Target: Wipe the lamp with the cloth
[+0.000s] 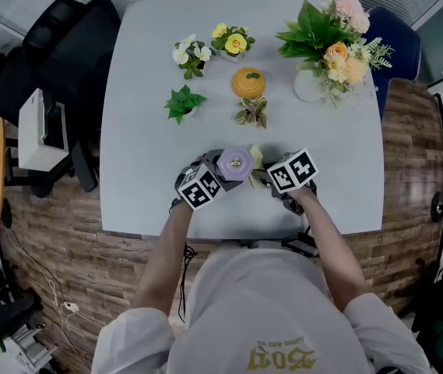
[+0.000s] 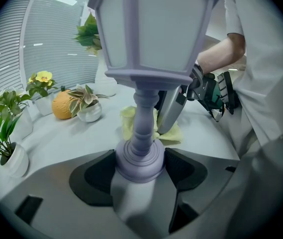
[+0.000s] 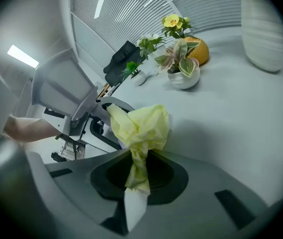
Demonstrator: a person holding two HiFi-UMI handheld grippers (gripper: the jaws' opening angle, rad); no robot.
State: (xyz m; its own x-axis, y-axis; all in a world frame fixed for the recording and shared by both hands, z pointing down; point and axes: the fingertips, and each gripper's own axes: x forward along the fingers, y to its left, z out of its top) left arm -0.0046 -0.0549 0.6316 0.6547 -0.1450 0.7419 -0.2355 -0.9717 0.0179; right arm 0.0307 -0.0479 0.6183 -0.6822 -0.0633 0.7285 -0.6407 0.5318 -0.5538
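Though tiny overhead, cloth (image 3: 141,126) in hand-held gripper (image 3: 136,182)

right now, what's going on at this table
A person stands at a pale table with a gripper in each hand. The left tongs are shut on the round base of a lavender lantern-style lamp, holding it upright. The right tongs pinch a bunched yellow cloth right beside the lamp's stem; actual contact can't be made out. Small potted plants and a bouquet sit farther back, untouched.
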